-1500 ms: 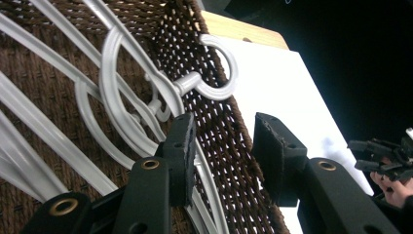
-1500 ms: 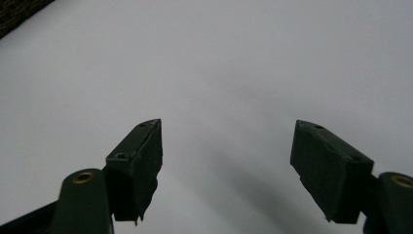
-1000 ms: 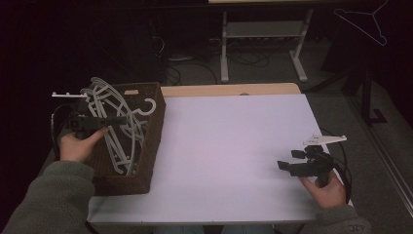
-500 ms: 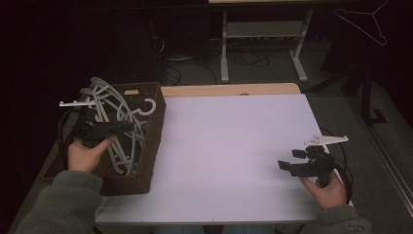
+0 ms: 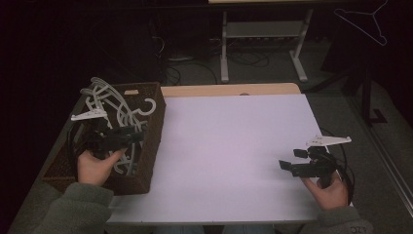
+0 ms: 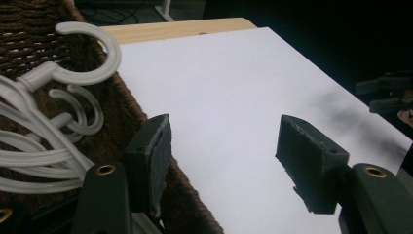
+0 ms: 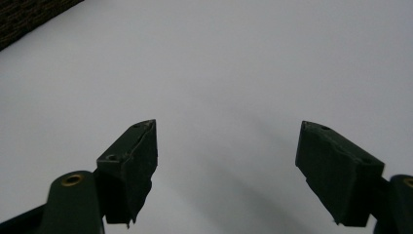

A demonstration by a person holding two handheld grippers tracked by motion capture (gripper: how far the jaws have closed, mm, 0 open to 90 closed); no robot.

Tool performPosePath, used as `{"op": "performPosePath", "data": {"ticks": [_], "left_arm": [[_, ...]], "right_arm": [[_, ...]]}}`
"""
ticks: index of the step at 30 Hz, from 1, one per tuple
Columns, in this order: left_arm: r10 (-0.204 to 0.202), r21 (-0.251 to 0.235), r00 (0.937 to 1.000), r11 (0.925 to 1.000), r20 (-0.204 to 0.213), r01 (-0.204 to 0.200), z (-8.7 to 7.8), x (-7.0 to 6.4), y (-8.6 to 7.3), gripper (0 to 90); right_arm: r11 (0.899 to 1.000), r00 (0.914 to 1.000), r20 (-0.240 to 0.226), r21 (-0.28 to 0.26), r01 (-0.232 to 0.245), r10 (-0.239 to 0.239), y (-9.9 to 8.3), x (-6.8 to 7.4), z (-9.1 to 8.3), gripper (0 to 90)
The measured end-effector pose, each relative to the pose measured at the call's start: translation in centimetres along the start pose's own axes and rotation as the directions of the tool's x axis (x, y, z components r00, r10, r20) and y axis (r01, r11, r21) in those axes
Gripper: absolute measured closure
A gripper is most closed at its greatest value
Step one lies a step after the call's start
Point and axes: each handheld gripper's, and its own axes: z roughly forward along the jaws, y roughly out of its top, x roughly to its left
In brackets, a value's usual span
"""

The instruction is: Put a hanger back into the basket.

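Observation:
A dark wicker basket (image 5: 155, 127) stands at the table's left edge with several white plastic hangers (image 5: 111, 101) piled in it. My left gripper (image 5: 139, 136) hovers open over the basket's near right part, pointing right toward the table. In the left gripper view the jaws of my left gripper (image 6: 226, 158) stand wide with nothing between them; the hangers (image 6: 46, 122) and their hooks lie left of them, and the basket's rim (image 6: 124, 122) runs under the left jaw. My right gripper (image 5: 291, 160) rests low at the near right of the table, open and empty (image 7: 226, 163), over bare white tabletop.
The white tabletop (image 5: 234, 136) stretches between basket and right gripper, with a wooden strip (image 5: 229, 89) along its far edge. Beyond it stand a metal frame (image 5: 263, 34) and floor cables. A wire hanger (image 5: 365, 22) hangs at the far right.
My left gripper has shifted right and nearer over the basket. The hangers sit slightly differently. The right gripper has hardly moved.

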Motion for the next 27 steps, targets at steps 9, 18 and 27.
{"op": "performPosePath", "data": {"ticks": [9, 18, 27], "left_arm": [[0.048, -0.005, 0.9988, 0.9988, 0.006, -0.048, 0.4, -2.0, -0.8, 33.5], [0.108, 0.000, 0.9941, 0.9941, -0.010, -0.108, 1.1, -3.7, -1.5, 32.0], [0.129, -0.008, 0.9914, 0.9915, -0.022, -0.130, 1.5, -4.6, -2.3, 30.2]], "right_arm": [[1.000, 1.0000, 0.002, -0.007, 0.003, -0.003, -0.1, 0.1, -0.2, 21.4], [1.000, 1.0000, 0.002, -0.011, -0.001, 0.001, -0.2, 0.1, -0.4, 21.0], [1.000, 1.0000, 0.007, -0.023, 0.005, -0.005, -0.3, 0.2, -0.6, 20.3]]}}
